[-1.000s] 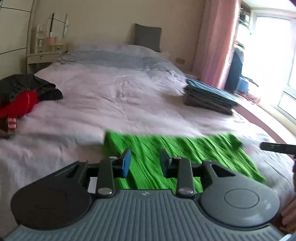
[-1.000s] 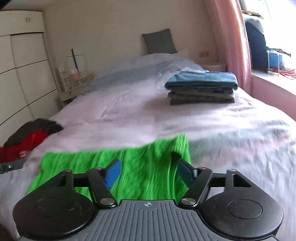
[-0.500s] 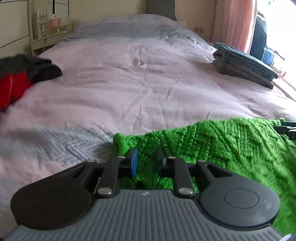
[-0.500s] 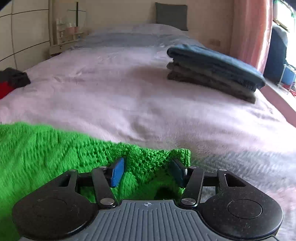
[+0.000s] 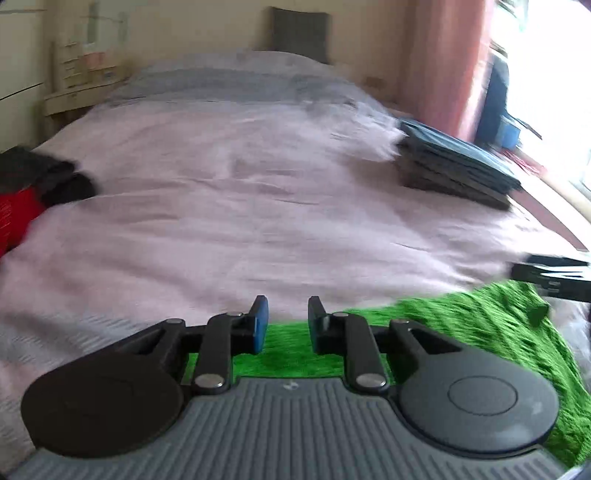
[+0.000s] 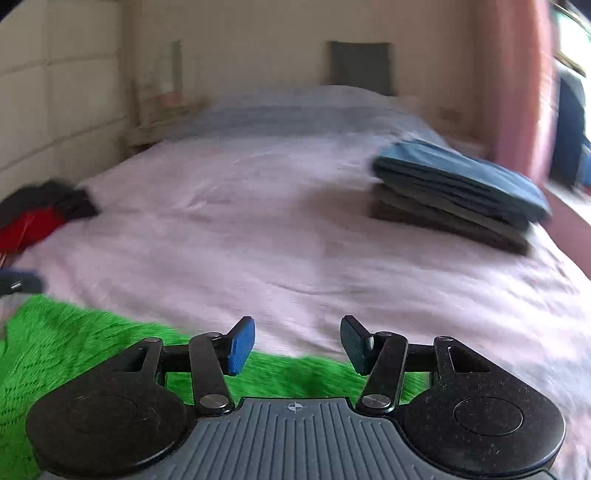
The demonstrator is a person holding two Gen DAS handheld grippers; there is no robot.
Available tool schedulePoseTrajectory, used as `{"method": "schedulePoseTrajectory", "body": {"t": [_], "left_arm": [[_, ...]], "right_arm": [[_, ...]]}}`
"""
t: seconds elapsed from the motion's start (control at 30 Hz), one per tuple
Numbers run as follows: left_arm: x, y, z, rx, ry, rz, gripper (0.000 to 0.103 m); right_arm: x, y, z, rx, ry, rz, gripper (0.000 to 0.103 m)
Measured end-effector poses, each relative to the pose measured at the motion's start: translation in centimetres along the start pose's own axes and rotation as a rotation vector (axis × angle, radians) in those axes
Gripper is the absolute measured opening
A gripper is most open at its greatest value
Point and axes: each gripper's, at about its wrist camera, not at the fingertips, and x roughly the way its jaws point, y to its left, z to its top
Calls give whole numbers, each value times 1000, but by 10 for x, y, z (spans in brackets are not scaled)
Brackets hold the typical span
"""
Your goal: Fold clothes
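Listing the left wrist view first. My left gripper (image 5: 284, 325): jaws apart with a narrow gap, nothing between them, no cloth touching either pad. Green knit garment (image 5: 480, 332): lies flat on the bed (image 5: 258, 221) below and to the right of the jaws, its far edge running rightward. Right gripper (image 5: 550, 275): only a dark tip enters at the right edge, just above the garment's far right corner; from here I cannot tell how its jaws stand. Stack of folded clothes (image 5: 458, 166): blue-grey, on the right side of the bed, well apart from the garment. Heap of red and dark clothes (image 5: 33, 188): at the left edge of the bed. Pillow (image 5: 299, 33): dark, against the headboard wall. Curtain (image 5: 450, 62): pink, at right. The whole view is smeared by motion.

Right wrist view. My right gripper (image 6: 297, 345): jaws apart, wider than the left pair, empty; the pads hang above the garment's edge without touching it. Green knit garment (image 6: 74, 350): spreads to the left and beneath the jaws on the bed (image 6: 295, 240). Left gripper (image 6: 18, 282): a dark blurred piece at the left edge, near the garment's far left corner. Stack of folded clothes (image 6: 458, 192): blue piece on top, darker ones under it, right of centre. Heap of red and dark clothes (image 6: 40, 218): far left. Pillow (image 6: 360, 66): at the wall. Curtain (image 6: 517, 81): right side.
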Motion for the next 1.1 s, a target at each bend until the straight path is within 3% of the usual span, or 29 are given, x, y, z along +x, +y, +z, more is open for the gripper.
{"method": "schedulePoseTrajectory", "body": {"t": [0.13,0.23,0.3,0.4,0.5,0.57,0.63,0.7,0.93,1.03,1.1], "left_arm": [[37,-33,-11,88,73,-37,19],[65,-44,-32,171,162,20,25],[64,-29,-38,93,154,-8,23],[54,-7,-40,51,128,30,5],[39,16,-43,-6,121,23,3],[29,15,-42,15,116,69,3],[14,8,-39,28,107,89,7],[-5,-3,-38,48,90,97,25],[-60,-47,-67,29,78,16,26],[-73,-66,-97,53,107,-4,26],[-82,-73,-119,53,121,-11,26]], "right_arm": [[33,17,-18,-59,91,12,55],[44,8,-38,-80,129,3,55],[37,-12,-42,-3,128,24,55],[23,-33,-47,12,124,-8,55],[10,-42,-51,14,133,-17,55],[2,-33,-47,2,138,-65,55],[-9,-22,-42,8,123,-92,55],[-28,-12,-37,43,89,-71,56],[-76,34,-57,109,100,33,56],[-89,48,-90,116,157,20,56],[-102,52,-115,112,149,2,56]]}}
